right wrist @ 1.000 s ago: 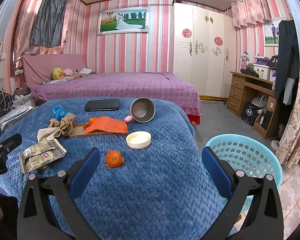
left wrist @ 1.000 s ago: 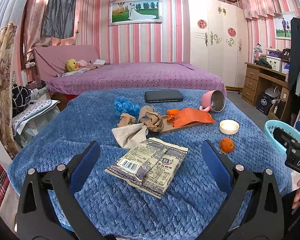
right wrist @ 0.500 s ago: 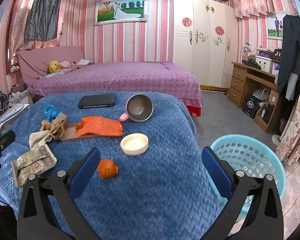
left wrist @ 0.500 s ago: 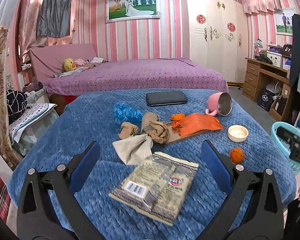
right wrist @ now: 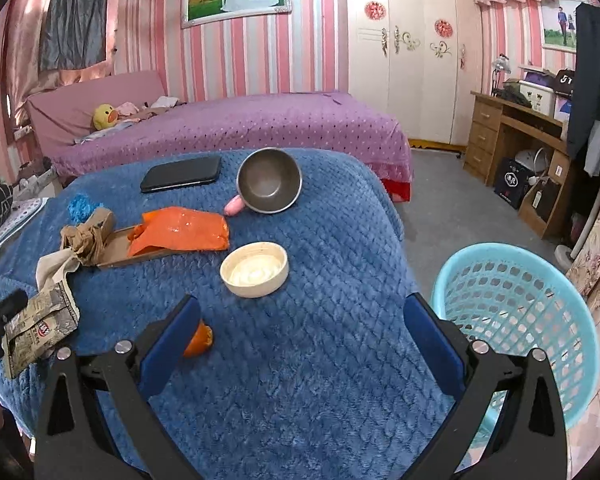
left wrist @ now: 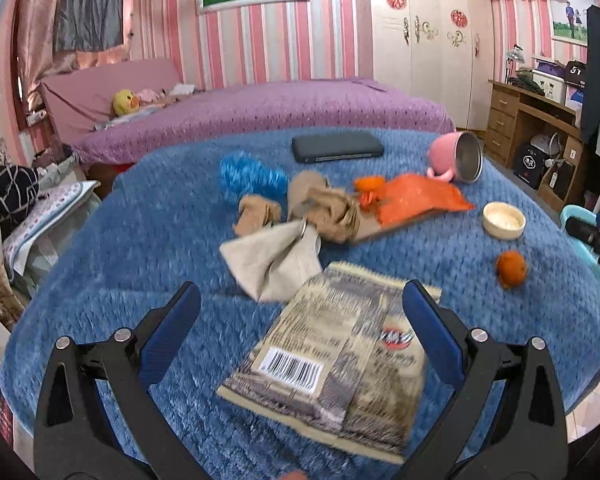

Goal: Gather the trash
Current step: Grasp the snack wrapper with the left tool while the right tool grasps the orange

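The left gripper [left wrist: 300,320] is hovering with jaws spread wide over the flat snack wrapper [left wrist: 332,364] lying on the blue blanket [left wrist: 140,240], seemingly lining up a first pick. The right gripper [right wrist: 300,332] is waiting, jaws apart and empty, near the orange peel [right wrist: 198,338]. Next, the left probably needs lowering to pinch the wrapper's edge, then carrying to the turquoise basket [right wrist: 548,320] standing beside the table.

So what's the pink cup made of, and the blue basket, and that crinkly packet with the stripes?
The pink cup looks like metal inside: dull grey with a soft shine, and a pink outer coat, perhaps plastic or enamel. The blue basket looks like moulded plastic: smooth, glossy, with a grid of holes. The packet looks like thin printed plastic film or foil: creased, flat, with a barcode.
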Available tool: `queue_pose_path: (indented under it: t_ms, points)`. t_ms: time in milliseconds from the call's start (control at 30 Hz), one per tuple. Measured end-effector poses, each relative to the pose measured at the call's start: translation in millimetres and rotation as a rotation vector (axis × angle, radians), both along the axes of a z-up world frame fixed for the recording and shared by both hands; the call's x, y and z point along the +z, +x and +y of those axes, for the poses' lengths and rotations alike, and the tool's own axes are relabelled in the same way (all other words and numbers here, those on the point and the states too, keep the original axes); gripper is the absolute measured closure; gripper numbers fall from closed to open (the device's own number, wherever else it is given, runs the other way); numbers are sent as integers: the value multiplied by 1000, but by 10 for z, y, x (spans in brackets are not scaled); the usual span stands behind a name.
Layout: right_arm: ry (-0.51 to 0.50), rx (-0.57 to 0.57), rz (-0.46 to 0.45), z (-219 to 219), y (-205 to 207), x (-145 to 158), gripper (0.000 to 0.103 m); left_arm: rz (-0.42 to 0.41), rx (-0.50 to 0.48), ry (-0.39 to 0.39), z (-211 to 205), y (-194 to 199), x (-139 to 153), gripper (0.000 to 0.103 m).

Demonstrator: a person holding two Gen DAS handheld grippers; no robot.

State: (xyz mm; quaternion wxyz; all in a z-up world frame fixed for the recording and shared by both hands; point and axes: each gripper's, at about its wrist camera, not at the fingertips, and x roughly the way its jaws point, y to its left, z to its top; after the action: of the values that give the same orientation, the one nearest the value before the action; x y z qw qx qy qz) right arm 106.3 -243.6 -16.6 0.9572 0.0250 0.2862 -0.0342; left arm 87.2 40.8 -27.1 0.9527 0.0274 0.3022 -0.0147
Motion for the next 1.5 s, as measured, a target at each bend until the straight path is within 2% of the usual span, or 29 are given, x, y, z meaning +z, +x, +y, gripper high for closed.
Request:
queue_pose_path:
  t_ms: [167, 233, 333, 400, 467, 533, 567, 700, 867, 933, 1000, 1033, 1133, 1267, 1333, 1433, 1500]
  points:
    - [-50, -19, -1, 26, 9, -25, 4, 55, -6, -20, 90, 37, -154, 6]
    - [-51, -15, 13, 26, 42, -53, 4, 81, -8, -13, 83, 75, -221, 12]
    - [-43, -13, 29, 38, 89, -92, 4, 105, -41, -48, 67, 118, -248, 29]
    - [-40, -11, 32, 38, 103, -107, 4, 110, -58, -66, 48, 136, -245, 46]
    - [-41, -9, 36, 47, 114, -128, 4, 112, -63, -65, 15, 148, -250, 53]
    - [-43, -9, 42, 61, 130, -159, 4, 107, -67, -60, -2, 141, -239, 72]
    - [-43, -8, 45, 57, 138, -173, 4, 111, -72, -67, 3, 146, -229, 86]
    - [-27, -6, 49, 49, 137, -185, 4, 113, -53, -84, 21, 174, -209, 99]
    - [-43, 5, 54, 99, 141, -204, 4, 99, -20, -69, 94, 153, -143, 98]
    - [-44, 9, 53, 106, 137, -204, 4, 92, -14, -83, 152, 104, -106, 84]
    - [-39, 12, 54, 105, 137, -202, 4, 71, 9, -69, 192, 45, -80, 41]
    - [-37, 12, 55, 104, 135, -202, 4, 63, 12, -62, 209, 19, -78, 37]
    - [-39, 13, 52, 104, 124, -197, 4, 81, 4, -69, 243, -19, -123, 31]
    - [-39, 10, 50, 96, 95, -198, 4, 134, -12, -73, 229, 1, -250, 31]
    - [-36, 8, 51, 97, 90, -205, 4, 158, -45, -100, 203, 28, -298, 31]
    - [-35, 10, 53, 109, 87, -214, 4, 180, -65, -115, 139, 55, -360, 34]
    - [-46, 12, 51, 132, 84, -219, 4, 156, -73, -103, 92, 34, -328, 42]
